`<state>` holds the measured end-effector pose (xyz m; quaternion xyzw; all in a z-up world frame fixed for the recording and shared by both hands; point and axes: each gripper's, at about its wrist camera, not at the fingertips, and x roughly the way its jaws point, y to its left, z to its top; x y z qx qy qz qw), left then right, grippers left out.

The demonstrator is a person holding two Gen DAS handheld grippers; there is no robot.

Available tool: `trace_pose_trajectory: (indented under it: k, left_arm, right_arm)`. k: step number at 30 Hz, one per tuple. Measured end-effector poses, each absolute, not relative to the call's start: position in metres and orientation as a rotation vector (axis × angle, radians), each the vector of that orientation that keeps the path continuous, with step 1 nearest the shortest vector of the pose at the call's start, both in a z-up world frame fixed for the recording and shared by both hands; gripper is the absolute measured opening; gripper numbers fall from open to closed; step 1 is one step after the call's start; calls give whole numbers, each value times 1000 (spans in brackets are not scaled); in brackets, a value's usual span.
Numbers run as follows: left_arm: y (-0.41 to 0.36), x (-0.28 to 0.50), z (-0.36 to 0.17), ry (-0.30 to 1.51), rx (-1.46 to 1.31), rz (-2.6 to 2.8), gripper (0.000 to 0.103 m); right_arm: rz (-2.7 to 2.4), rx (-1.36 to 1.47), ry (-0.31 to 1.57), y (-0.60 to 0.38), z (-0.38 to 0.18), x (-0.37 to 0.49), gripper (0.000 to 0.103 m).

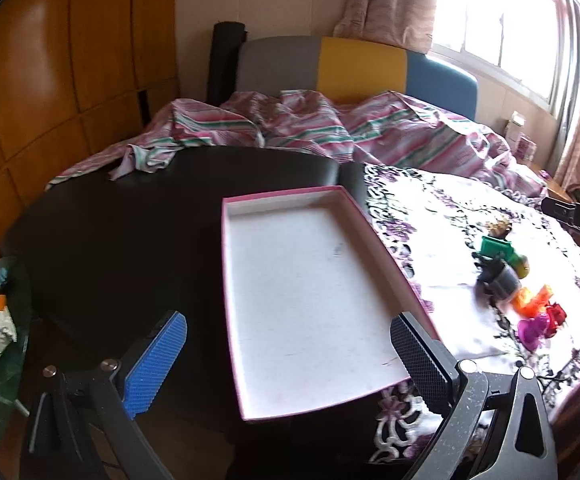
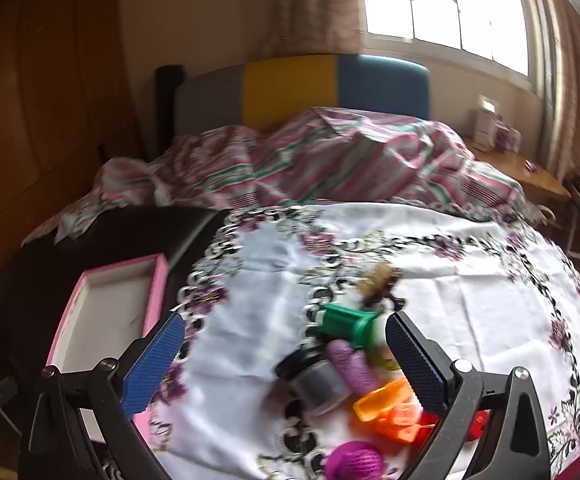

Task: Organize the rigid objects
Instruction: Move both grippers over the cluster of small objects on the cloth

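both grippers spread wide over tray and toy heap

the left gripper [image 1: 287, 364] has its jaws fully apart with nothing pressed between them. the pink-rimmed tray [image 1: 231, 280] lies in the gap, nearer the right finger than the blue-padded left one; its near right corner passes under that right finger. its long axis runs away from the jaws, leaning slightly left at the far end, and its white floor is bare. it sits on a dark table [image 1: 109, 240], with its right edge over the flowered cloth [image 1: 442, 216].

the right gripper [image 2: 285, 360] also stands wide open, holding nothing. between its jaws, toward the right finger, the toys lie heaped on the cloth: a green piece [image 2: 346, 322] farthest out, a grey tub [image 2: 322, 384] on its side, a purple piece [image 2: 352, 364], orange pieces [image 2: 390, 412] at the right finger, and a magenta mesh ball [image 2: 356, 462] closest in. motion blur hides finer detail.
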<state>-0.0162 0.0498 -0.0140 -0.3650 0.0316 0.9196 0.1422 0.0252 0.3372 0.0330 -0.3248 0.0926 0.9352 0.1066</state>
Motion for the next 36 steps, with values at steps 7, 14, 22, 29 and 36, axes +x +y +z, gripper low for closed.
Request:
trace_pose_trajectory:
  k: [7,14,22,29,36]
  left_arm:
    - [81,-25,-21,134,-1109,2550,103]
    - [123,-33,-19,187,-1092,2419,103]
    - [195,-29,-29,299,-1067,2257,103]
    - [247,-23,-36,450,-1012,2199,103]
    - [281,-20,-35,568,-927,2179,103]
  right_arm:
    - [2583,-902,493,410,1,38,103]
    - [2471,-784,853,457,-10,66,103]
    - [2423,-840,938,466,-18,64,103]
    - [2427,-891,911,463,-22,55,103]
    - [2427,-894,912,463,-22,54,103]
